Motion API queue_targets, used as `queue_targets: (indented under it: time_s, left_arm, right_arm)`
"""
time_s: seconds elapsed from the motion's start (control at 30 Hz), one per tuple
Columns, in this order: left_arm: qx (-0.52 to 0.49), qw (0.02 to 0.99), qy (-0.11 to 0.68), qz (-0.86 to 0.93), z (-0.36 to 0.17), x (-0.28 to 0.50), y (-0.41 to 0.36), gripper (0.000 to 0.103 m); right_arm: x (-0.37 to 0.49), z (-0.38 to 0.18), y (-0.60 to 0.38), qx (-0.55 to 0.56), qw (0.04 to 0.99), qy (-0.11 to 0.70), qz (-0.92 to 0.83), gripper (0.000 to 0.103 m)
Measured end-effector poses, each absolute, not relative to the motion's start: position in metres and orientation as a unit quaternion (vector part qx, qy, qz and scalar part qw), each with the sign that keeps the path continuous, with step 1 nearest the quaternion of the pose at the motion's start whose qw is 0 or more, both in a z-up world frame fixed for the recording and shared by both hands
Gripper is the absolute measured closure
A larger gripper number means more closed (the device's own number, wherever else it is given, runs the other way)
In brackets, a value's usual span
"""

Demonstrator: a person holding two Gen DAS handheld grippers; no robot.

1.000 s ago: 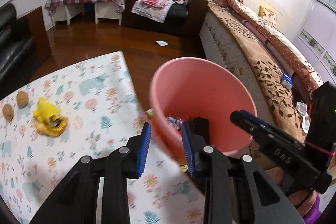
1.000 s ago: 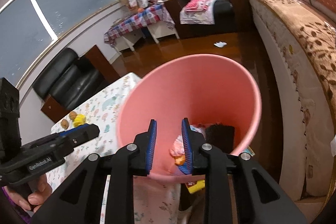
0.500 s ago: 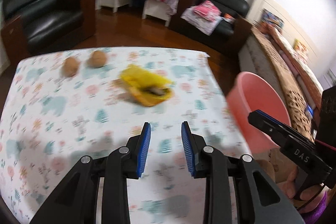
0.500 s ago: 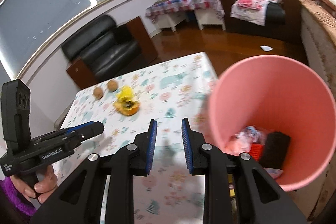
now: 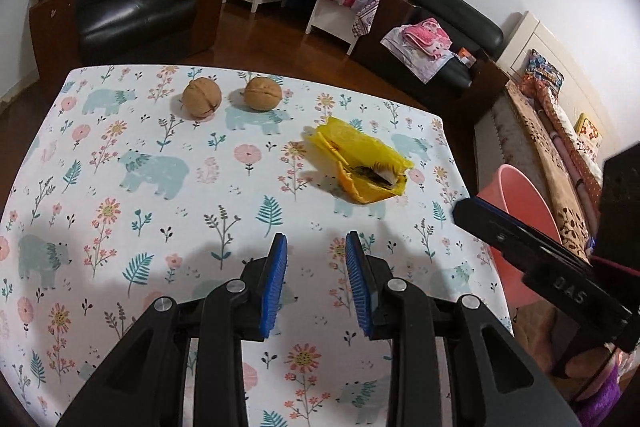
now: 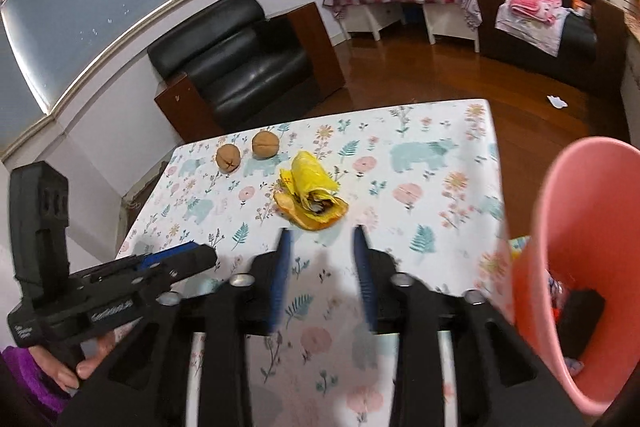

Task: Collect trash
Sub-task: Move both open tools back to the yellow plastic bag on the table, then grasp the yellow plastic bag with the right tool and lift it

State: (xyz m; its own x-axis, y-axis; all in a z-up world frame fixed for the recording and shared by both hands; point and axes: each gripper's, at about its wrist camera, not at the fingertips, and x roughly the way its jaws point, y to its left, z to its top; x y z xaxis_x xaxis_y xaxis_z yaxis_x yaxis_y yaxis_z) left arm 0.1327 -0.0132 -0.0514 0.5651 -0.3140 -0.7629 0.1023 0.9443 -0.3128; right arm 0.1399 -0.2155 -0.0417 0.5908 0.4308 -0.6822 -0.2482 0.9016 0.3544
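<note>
Both the left gripper (image 5: 316, 281) and the right gripper (image 6: 322, 277), whose jaws have just been opening, are held empty and apart over the table (image 5: 120, 187), aimed at the yellow wrapper (image 5: 360, 163), evidently so it can be carried to the nearby bin (image 6: 580, 227).

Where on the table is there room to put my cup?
The near-left tablecloth, between the walnuts and the left gripper, is bare. The right side is crowded: yellow wrapper, then the pink bin off the edge.

both wrists down over table (image 5: 120, 187)
</note>
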Motion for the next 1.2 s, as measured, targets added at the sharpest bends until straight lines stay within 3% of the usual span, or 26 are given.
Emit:
queue_targets:
  time_s: [0.2,0.53,0.57,0.6,0.77,1.13,1.2]
  left_arm:
    - [-0.123,0.877,0.449,-0.116,-0.052,0.134,-0.004,0.074]
    - [-0.133,0.874,0.455,-0.108,-0.058,0.141,0.001,0.074]
    - [-0.134,0.874,0.456,-0.107,-0.059,0.143,0.001,0.074]
    - [-0.134,0.873,0.456,-0.107,-0.059,0.144,0.001,0.074]
    - [-0.128,0.874,0.455,-0.113,-0.059,0.153,-0.006,0.074]
    - [-0.112,0.877,0.450,-0.126,-0.063,0.183,-0.037,0.073]
    - [-0.118,0.875,0.452,-0.126,-0.063,0.187,-0.038,0.073]
  right_arm:
    - [0.162,-0.042,-0.199,0.107,0.881,0.414,0.200,0.063]
    - [0.197,-0.047,-0.159,-0.002,0.888,0.413,0.201,0.063]
    - [0.198,-0.049,-0.160,0.003,0.887,0.414,0.203,0.066]
    - [0.198,-0.049,-0.161,0.009,0.886,0.416,0.205,0.080]
    - [0.194,-0.044,-0.180,0.067,0.884,0.410,0.216,0.099]
    - [0.192,-0.036,-0.222,0.189,0.868,0.410,0.207,0.101]
    - [0.200,-0.041,-0.221,0.204,0.856,0.429,0.203,0.093]
